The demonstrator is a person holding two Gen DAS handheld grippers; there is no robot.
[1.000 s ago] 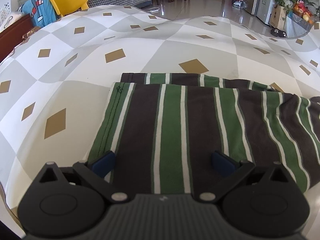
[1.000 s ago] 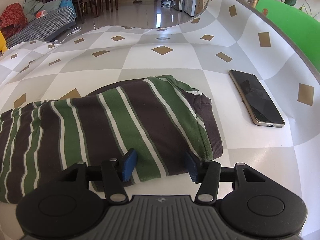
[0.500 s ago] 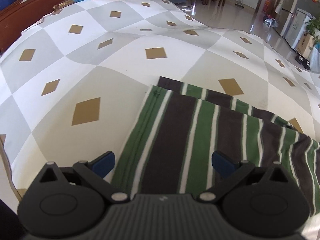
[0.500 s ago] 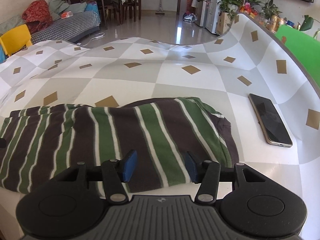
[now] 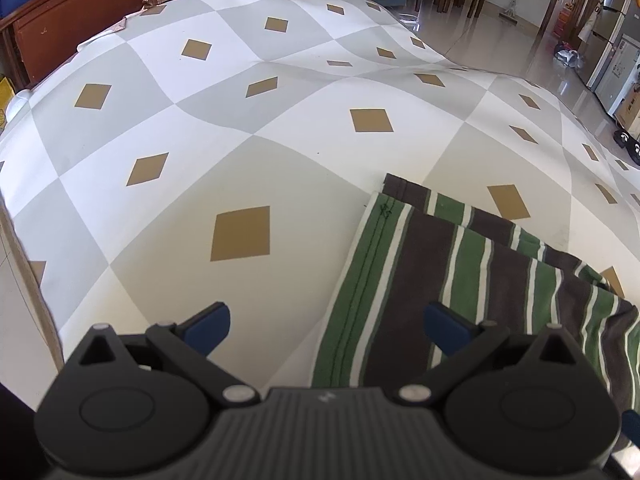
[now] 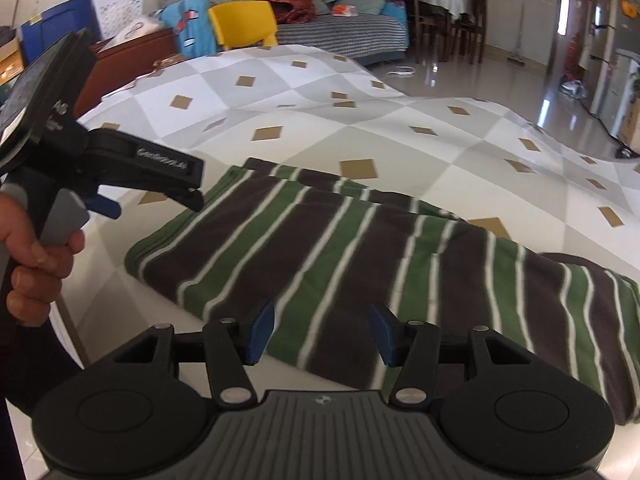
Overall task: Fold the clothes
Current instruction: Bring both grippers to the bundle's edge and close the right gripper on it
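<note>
Clothing first: a folded shirt point(image 6: 360, 264) striped green, brown and white lies flat on the table point(image 5: 240, 120), which is covered in a checked cloth with tan diamonds. Above its near edge the right gripper point(image 6: 322, 334) hangs with jaws partly apart and nothing between the blue pads. At the shirt's hemmed end the left gripper point(image 5: 326, 326) stands wide open and empty, gripped by a hand point(image 6: 28, 264). A yellow chair point(image 6: 244, 24) stands beyond the table.
</note>
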